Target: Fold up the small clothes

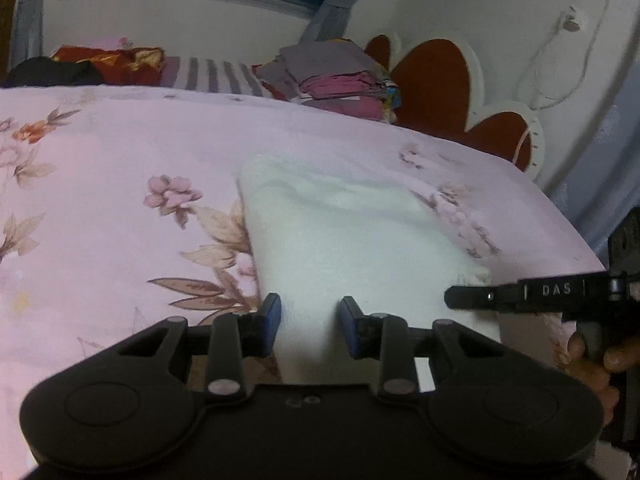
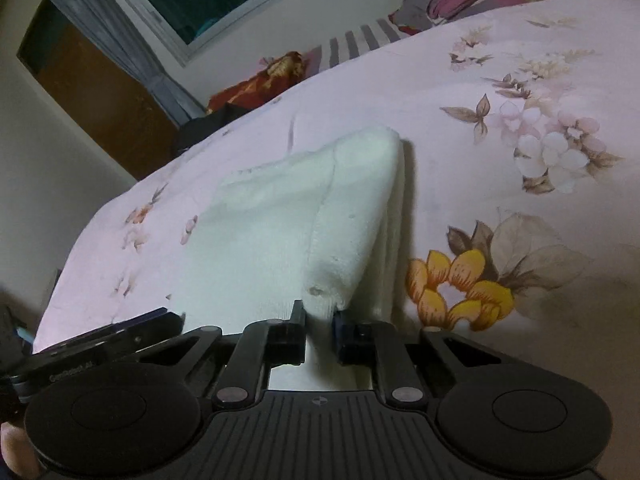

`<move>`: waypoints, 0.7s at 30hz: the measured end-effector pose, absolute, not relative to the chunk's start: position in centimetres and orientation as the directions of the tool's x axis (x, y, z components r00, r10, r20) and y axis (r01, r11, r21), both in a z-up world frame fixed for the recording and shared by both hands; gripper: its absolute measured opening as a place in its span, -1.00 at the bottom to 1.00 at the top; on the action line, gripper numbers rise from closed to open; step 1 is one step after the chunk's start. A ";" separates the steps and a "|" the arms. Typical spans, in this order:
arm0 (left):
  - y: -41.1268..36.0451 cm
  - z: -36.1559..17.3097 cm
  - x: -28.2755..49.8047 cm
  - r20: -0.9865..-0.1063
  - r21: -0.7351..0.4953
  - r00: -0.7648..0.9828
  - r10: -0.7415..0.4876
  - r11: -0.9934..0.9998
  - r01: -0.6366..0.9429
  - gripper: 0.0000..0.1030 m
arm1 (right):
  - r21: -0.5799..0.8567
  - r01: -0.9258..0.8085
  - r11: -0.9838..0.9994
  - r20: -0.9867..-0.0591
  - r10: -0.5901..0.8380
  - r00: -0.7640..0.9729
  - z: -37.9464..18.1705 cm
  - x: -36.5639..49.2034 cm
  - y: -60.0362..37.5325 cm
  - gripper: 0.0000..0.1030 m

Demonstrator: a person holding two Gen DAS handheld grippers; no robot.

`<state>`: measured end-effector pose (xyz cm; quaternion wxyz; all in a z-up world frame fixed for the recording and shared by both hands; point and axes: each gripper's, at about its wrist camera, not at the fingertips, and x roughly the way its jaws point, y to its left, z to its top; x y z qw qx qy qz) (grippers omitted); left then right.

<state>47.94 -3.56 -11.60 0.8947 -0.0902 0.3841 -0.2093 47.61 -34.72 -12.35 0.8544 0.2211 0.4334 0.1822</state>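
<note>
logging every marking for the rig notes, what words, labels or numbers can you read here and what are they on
"DAS": white letters on the side of the right gripper, seen in the left wrist view.
Pale print on the side of the left gripper, in the right wrist view: too blurred to read.
Small embossed mark on the left gripper's body, in its own view: not legible.
No readable text on the white cloth or the floral bedsheet.

L black two-finger gripper (image 1: 310,326): jaws part-open, blue pads apart, angled down. R black gripper (image 2: 319,330): jaws nearly shut, nipping white fleecy cloth (image 2: 288,232). Fingers (image 1: 588,354) wrap R handle.
</note>
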 end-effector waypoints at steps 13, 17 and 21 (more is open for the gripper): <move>-4.8 -11.1 44.1 -0.714 -0.214 0.576 -0.399 0.907 0.363 -0.36 | 0.419 -0.132 0.899 -0.728 0.419 0.543 -11.3 46.8 -35.3 -0.59; -4.8 -13.3 41.7 -0.756 -0.231 0.532 -0.382 0.915 0.330 -0.38 | 0.369 -0.210 0.905 -0.747 0.423 0.512 -10.6 43.0 -34.5 -0.59; -4.1 -13.8 39.2 -0.743 -0.267 0.549 -0.382 0.922 0.279 -0.37 | 0.241 -0.269 0.932 -0.801 0.348 0.488 -13.0 38.8 -32.8 -0.59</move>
